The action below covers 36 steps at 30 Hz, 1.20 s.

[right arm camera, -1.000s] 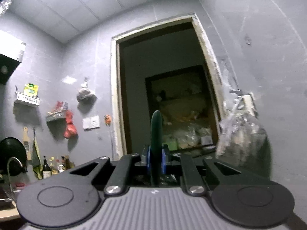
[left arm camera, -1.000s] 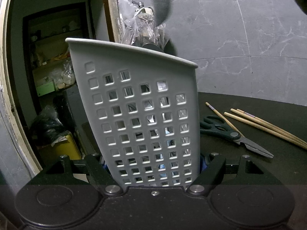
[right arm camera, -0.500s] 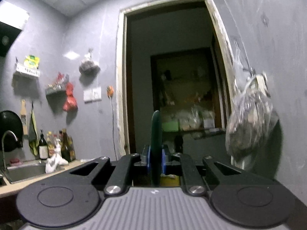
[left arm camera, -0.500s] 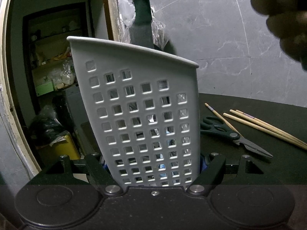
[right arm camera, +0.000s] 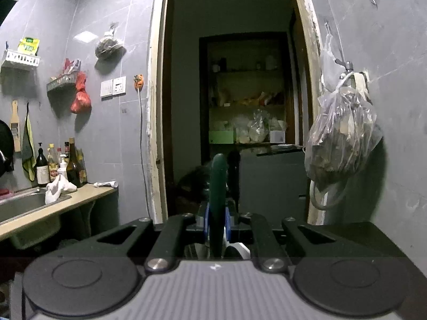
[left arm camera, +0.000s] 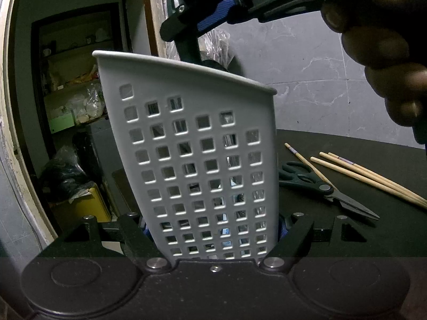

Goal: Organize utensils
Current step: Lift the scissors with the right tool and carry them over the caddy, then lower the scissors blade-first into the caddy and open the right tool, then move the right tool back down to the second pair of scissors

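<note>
- Utensil basket [left arm camera: 202,144], white w/ square holes, stands upright at the near edge of the dark worktop [left arm camera: 373,229], clamped between the jaws of my left gripper [left arm camera: 213,236] — pads pressing both sides low down.
- Right gripper [left arm camera: 197,24] is above the basket's rim, clenched on a dark green handle [right arm camera: 217,202]; in the right wrist view it sticks up between the jaws. Handle's lower end dips behind the rim, so I can't tell what kind of utensil it is or how deep it sits.
- My guess: mid-drop of this piece into the basket; not let go yet.
- Left out on the worktop: scissors [left arm camera: 320,186] and chopsticks [left arm camera: 373,178], just beside each other, right of the basket, one stick crossing over the scissor handles.
- Risks:
  - tip catching the rim or a hole → basket tips, since I grip it low & it's tall.
  - letting go too high → piece drops hard, may bounce or lean out.
  - basket already holds stuff (shapes seen thru holes) → jam.
  - right hand [left arm camera: 387,61] close overhead, could knock the rim.
</note>
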Tool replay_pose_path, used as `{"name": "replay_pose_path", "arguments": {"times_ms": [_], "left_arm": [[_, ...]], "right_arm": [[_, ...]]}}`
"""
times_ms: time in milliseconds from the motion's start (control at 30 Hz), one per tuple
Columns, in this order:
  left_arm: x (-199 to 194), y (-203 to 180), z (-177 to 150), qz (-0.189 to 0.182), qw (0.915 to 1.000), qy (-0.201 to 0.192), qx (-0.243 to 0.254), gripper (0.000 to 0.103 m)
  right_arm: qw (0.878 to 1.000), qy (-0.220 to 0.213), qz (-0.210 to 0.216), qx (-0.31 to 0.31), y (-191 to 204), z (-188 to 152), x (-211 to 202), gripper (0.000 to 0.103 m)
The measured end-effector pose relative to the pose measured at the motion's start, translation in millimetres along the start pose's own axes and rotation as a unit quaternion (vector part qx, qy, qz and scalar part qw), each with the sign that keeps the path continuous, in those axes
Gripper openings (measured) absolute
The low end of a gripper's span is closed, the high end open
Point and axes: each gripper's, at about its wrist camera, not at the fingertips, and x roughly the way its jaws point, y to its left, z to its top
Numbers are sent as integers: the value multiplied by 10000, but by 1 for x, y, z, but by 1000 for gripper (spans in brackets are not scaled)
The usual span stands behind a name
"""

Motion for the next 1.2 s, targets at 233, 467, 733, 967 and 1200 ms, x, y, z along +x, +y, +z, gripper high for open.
{"name": "replay_pose_path", "arguments": {"times_ms": [233, 467, 733, 967, 1200], "left_arm": [[0, 0, 0, 0, 10000, 4, -3, 79], [0, 0, 0, -1, 10000, 3, -8, 79], [0, 0, 1, -4, 10000, 2, -14, 79], [0, 0, 1, -2, 10000, 4, -15, 79], [1, 1, 1, 6, 10000, 9, -15, 79]], "right_arm": [[9999, 137, 80, -17, 3, -3, 4, 14], [9990, 391, 156, -118, 4, -16, 6, 14], [9982, 490, 295, -205, 7, -23, 0, 52], [9974, 298, 561, -353, 12, -18, -12, 75], [9968, -110, 698, -384, 10, -7, -29, 88]]}}
